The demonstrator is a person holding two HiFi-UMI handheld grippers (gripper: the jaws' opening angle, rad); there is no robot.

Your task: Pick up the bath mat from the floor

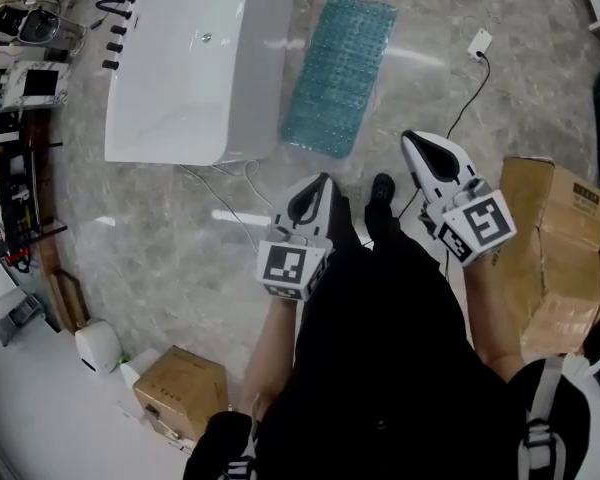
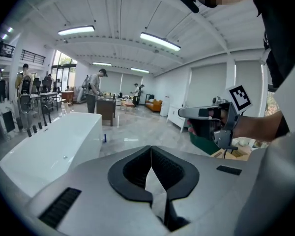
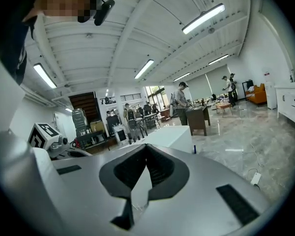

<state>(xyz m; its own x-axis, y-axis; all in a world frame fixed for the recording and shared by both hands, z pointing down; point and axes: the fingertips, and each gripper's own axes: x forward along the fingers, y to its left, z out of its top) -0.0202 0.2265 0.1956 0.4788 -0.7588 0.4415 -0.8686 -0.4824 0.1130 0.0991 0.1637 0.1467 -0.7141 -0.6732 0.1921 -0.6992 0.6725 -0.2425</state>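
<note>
The teal bath mat (image 1: pixel 340 73) lies flat on the marble floor, beside the right end of a white bathtub (image 1: pixel 190 58). My left gripper (image 1: pixel 320 180) is held at waist height, short of the mat's near edge, with its jaws shut and nothing between them. My right gripper (image 1: pixel 412 138) is to the right of the mat's near end, also shut and empty. In the left gripper view the black pads (image 2: pixel 137 168) meet, and the right gripper (image 2: pixel 206 113) shows beyond them. The pads (image 3: pixel 160 170) meet in the right gripper view too. Neither gripper view shows the mat.
Cardboard boxes stand at the right (image 1: pixel 555 248) and near left (image 1: pixel 180 388). A white plug with a black cable (image 1: pixel 480 43) lies right of the mat. A cluttered bench (image 1: pixel 30 48) lines the left side. People (image 2: pixel 94 90) work at distant tables.
</note>
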